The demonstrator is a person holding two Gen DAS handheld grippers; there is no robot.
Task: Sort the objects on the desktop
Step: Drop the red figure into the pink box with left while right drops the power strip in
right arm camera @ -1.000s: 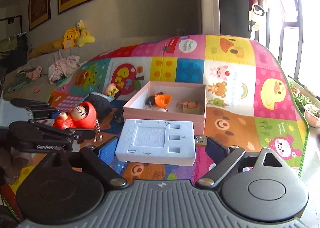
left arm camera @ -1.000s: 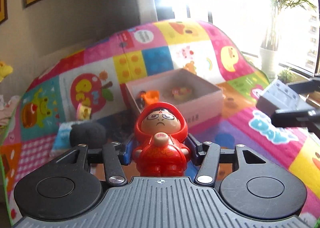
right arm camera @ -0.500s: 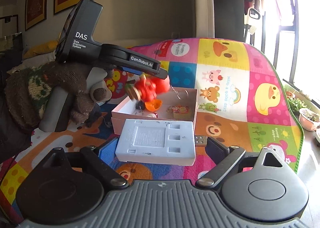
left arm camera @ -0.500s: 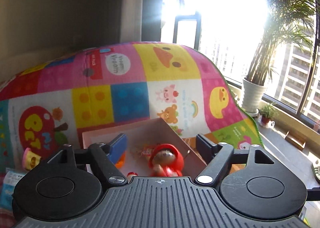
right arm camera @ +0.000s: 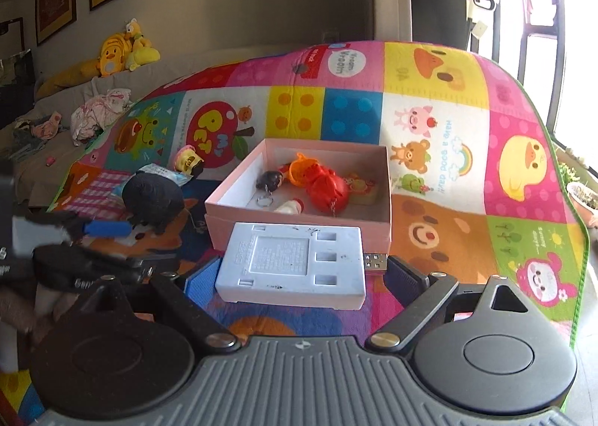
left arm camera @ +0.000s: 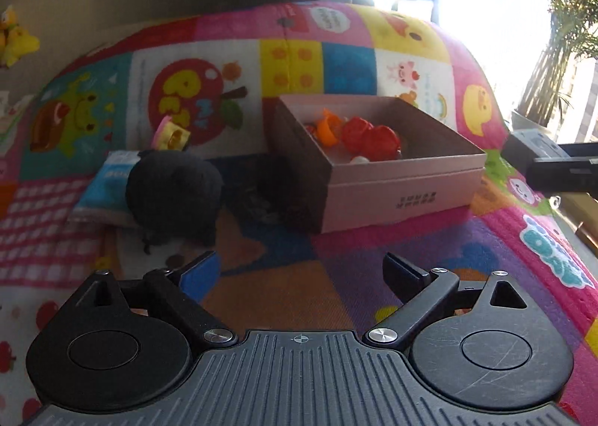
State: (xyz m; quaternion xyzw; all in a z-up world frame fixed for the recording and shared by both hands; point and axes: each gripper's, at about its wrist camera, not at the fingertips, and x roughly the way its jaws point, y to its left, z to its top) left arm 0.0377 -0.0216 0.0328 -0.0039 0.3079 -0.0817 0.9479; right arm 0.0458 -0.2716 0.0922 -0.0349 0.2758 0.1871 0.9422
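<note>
A: Where's the white charger (right arm camera: 293, 264) rn?

B: Between the pads of the right gripper (right arm camera: 295, 278), pinched across its long axis, so it lies crosswise to the fingers w/ the USB plug sticking out on the right. Flat, underside up.

A: And the pink box (right arm camera: 239, 184)?

B: Straight ahead, just beyond the charger's far edge. Red doll (right arm camera: 327, 184) and a few small toys already lie inside. I'd guess a short push fwd then release, but the charger's wide vs the free floor space, so it may land on the doll.

A: Left gripper (left arm camera: 301, 276)?

B: Jaws opening, nothing between them, over bare mat (left arm camera: 336, 63). The black plush (left arm camera: 172, 190) sits ahead and to its left, near; that hand's the closer one for it. Box is ahead-right of it.
</note>
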